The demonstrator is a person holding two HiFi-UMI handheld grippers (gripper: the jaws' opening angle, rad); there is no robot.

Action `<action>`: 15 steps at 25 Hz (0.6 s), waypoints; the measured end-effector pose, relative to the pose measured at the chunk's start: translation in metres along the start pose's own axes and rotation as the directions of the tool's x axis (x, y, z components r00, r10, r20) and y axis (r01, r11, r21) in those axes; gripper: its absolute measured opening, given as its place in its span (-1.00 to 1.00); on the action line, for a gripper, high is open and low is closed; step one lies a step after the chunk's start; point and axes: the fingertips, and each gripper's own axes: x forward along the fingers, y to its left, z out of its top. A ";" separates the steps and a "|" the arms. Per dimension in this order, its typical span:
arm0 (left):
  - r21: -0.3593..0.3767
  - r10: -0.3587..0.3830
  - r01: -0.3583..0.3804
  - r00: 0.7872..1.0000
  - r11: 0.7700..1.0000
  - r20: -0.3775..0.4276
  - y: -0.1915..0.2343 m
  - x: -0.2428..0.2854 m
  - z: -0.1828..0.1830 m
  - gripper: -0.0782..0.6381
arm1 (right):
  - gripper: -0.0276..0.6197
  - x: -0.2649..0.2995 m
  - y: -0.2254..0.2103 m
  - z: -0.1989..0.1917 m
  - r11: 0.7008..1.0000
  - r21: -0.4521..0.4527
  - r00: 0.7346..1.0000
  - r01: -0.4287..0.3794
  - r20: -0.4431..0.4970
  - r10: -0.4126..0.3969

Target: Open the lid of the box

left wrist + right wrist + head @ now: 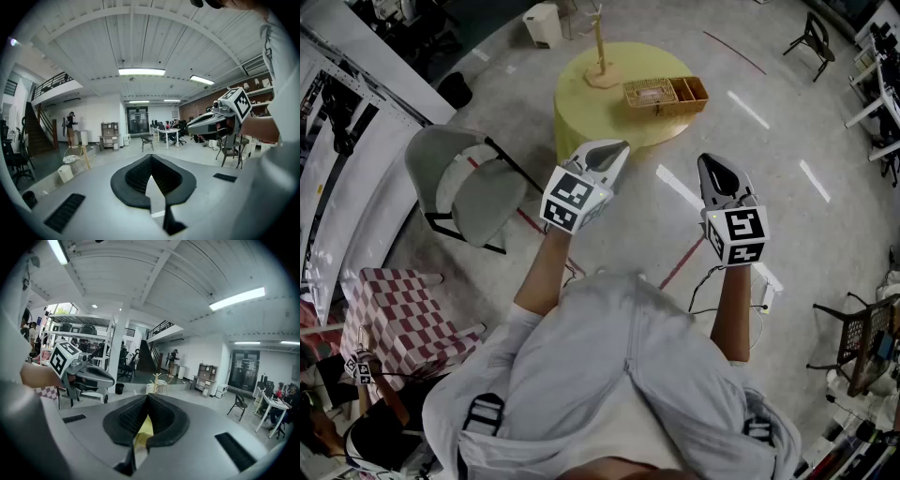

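Observation:
A wicker box rests on the round yellow table ahead of me, beside a wooden stand. Both grippers hang in the air well short of the table, over the floor. My left gripper is shut, its black pads meeting at the tip with nothing between them. My right gripper is likewise shut and empty. In the right gripper view the pads are closed and the left gripper shows at the left. The left gripper view shows the right gripper at the right.
A grey folding chair stands at the left of the table. A checkered cloth covers a stand at the near left. A white bin sits beyond the table. Chairs and desks line the right side. Red tape lines cross the floor.

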 end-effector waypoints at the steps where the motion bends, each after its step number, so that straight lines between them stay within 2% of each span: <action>1: 0.016 -0.007 0.007 1.000 1.000 -0.006 -0.003 0.003 -0.001 -0.70 | -0.84 0.000 -0.003 -0.001 1.000 -0.001 1.000 0.002 -0.001 -0.002; 7: 0.074 -0.041 0.042 0.999 0.996 -0.013 -0.017 0.018 -0.004 -0.70 | -0.84 0.001 -0.019 -0.003 1.000 0.009 1.000 0.009 0.018 -0.009; 15: 0.081 0.021 -0.021 1.000 0.996 -0.009 -0.018 0.035 0.003 -0.70 | -0.84 -0.002 -0.044 -0.019 0.997 0.055 0.998 -0.053 0.023 0.052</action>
